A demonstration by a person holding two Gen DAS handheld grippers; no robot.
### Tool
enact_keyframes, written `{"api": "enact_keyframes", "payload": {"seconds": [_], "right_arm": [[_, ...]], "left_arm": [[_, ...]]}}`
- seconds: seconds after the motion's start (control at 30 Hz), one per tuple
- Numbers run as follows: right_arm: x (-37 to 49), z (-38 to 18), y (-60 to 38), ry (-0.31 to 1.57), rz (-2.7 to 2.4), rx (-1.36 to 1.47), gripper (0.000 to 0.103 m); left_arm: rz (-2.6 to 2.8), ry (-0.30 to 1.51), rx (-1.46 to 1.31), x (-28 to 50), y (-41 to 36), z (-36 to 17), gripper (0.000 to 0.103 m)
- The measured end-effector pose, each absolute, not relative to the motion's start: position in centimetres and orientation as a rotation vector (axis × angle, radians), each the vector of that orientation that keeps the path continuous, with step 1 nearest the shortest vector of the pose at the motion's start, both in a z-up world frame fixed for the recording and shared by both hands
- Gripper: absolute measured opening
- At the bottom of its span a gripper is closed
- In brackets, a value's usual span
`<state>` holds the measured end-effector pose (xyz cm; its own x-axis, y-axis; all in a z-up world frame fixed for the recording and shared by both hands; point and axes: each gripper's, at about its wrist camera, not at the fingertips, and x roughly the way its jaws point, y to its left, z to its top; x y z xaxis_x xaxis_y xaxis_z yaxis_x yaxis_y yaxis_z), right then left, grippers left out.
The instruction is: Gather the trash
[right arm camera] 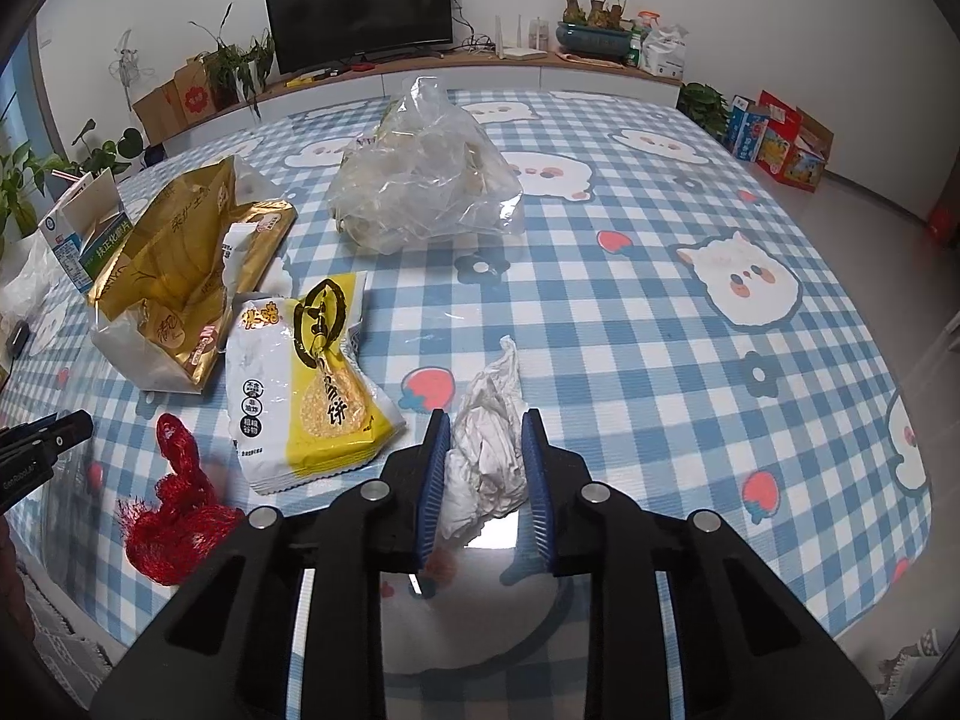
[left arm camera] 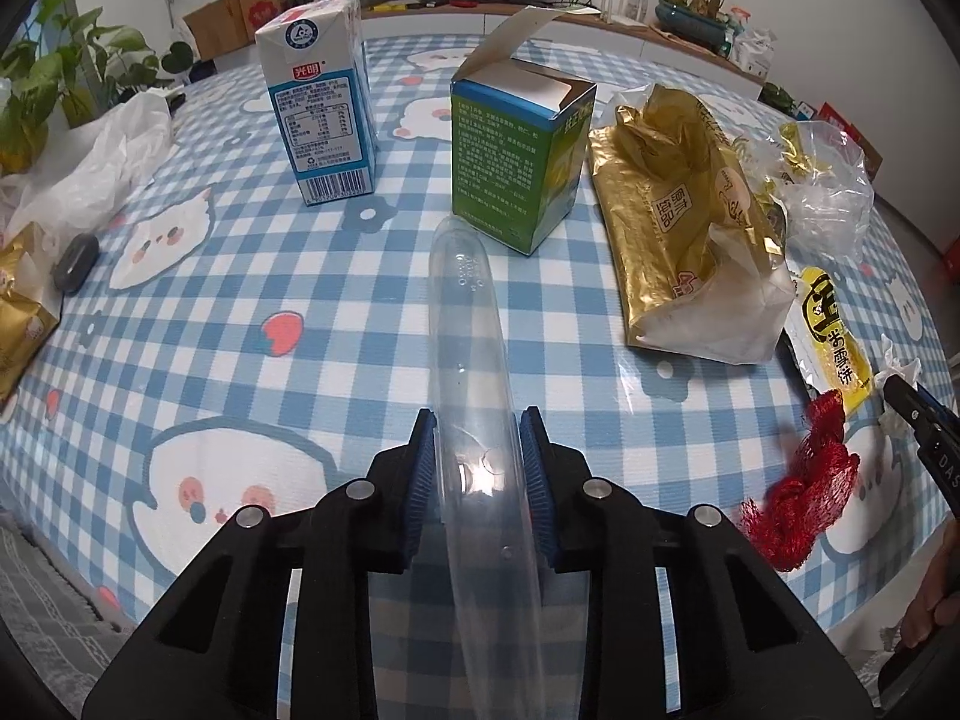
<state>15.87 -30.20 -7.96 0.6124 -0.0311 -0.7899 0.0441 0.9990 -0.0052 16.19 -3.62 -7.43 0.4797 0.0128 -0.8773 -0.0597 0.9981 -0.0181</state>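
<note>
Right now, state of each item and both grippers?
left gripper: shut on clear plastic piece
right gripper: shut on crumpled tissue
milk carton: upright
green box: upright, top flap open
gold bag: torn open, lying flat
yellow snack wrapper: lying flat
red mesh net: bunched, untouched
clear bag: crumpled

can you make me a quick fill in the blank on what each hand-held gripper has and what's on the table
1. The left hand-held gripper is shut on a clear plastic ____.
2. The right hand-held gripper is shut on a crumpled white ____.
3. The green box stands with its top flap ____.
4. The mesh net beside the yellow snack packet is ____ in colour.

Missing words: tube; tissue; open; red
</note>
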Motion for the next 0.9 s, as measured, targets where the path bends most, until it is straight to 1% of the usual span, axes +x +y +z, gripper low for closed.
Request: {"api": "enact_keyframes", "payload": {"seconds": [0.1, 0.27, 0.9], "right_arm": [[15.9, -8.1, -30.3, 0.913, -0.046, 0.015, 0.018], [15.9, -8.1, -30.3, 0.907, -0.049, 0.015, 0.017], [14.4, -6.2, -29.8, 0.863, -0.047, 0.033, 0.016]], "left_arm": [[0.044, 1.074, -0.043, 16.1, -3.8, -7.4, 0.026], [0.032, 1.074, -0.052, 15.8, -4.0, -7.3, 0.026], [-0.005, 1.02, -0.05, 14.1, -4.5, -5.3, 0.026]]}}
